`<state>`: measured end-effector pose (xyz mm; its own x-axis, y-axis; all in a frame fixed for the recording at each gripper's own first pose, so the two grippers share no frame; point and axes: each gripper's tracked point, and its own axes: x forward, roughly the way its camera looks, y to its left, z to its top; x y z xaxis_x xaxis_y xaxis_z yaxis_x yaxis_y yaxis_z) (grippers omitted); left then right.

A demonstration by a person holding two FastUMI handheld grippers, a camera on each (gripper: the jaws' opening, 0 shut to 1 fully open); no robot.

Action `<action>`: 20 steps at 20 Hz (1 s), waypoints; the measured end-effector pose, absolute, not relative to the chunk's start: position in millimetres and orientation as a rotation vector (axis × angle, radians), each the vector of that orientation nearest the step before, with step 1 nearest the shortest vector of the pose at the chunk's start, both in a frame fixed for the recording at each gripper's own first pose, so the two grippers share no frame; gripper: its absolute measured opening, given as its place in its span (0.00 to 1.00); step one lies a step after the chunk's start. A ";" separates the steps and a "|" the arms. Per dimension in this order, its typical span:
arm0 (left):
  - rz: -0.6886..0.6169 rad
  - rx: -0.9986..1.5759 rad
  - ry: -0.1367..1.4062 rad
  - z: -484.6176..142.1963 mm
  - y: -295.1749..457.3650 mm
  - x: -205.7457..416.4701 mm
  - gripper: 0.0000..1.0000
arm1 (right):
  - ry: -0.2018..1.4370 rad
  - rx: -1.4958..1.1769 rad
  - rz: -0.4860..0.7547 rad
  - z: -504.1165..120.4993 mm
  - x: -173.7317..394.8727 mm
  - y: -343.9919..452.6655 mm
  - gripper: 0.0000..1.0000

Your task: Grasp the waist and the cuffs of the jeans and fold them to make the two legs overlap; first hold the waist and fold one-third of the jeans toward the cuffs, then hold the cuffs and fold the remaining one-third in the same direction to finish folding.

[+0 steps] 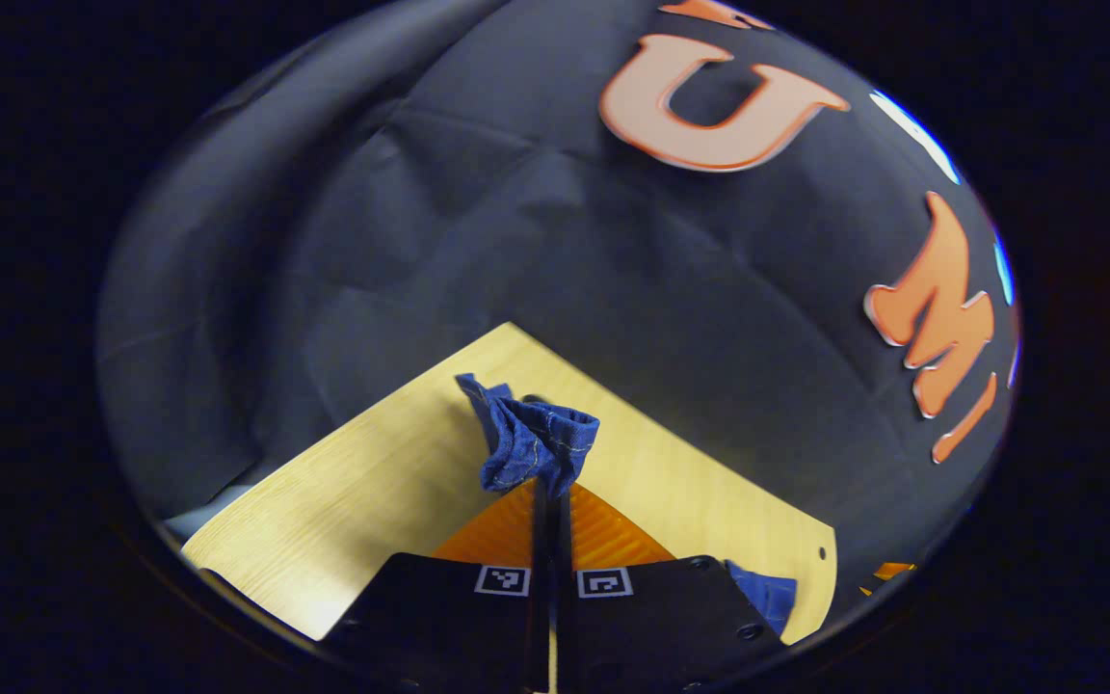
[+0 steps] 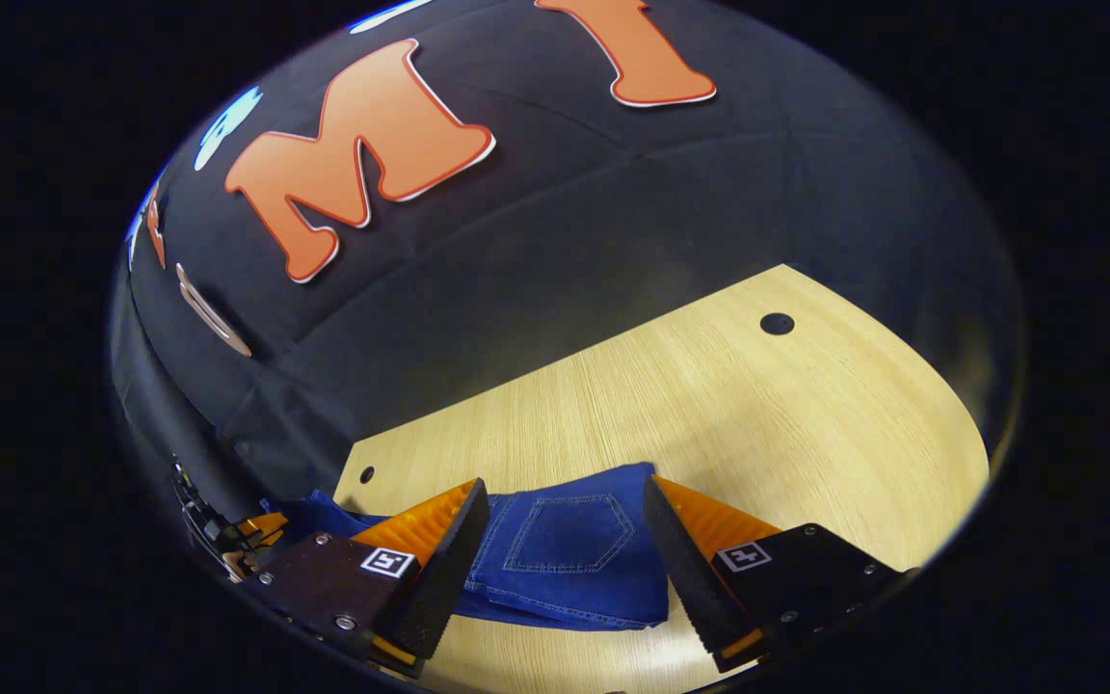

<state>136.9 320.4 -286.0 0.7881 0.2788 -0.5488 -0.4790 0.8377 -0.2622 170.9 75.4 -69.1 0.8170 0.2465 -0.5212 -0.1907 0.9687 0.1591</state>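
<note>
The jaws of the left gripper [image 1: 549,482] are pressed together on a bunched denim edge of the jeans [image 2: 569,559], lifted toward twelve o'clock; those of the right gripper [image 2: 563,540] are held wide apart over the pocket panel lying on the table [image 2: 757,414]. The bunch could be pulled free, or the flat part dragged askew, should only one side be lifted.

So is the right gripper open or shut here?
Open. In the right gripper view the right gripper has its fingers spread apart, with the jeans lying flat on the table between them, ungripped.
</note>
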 end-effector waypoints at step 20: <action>-0.213 0.041 0.807 -380.5 -125.2 162.5 0.04 | 0.531 0.171 0.185 -37.6 134.8 -90.3 0.98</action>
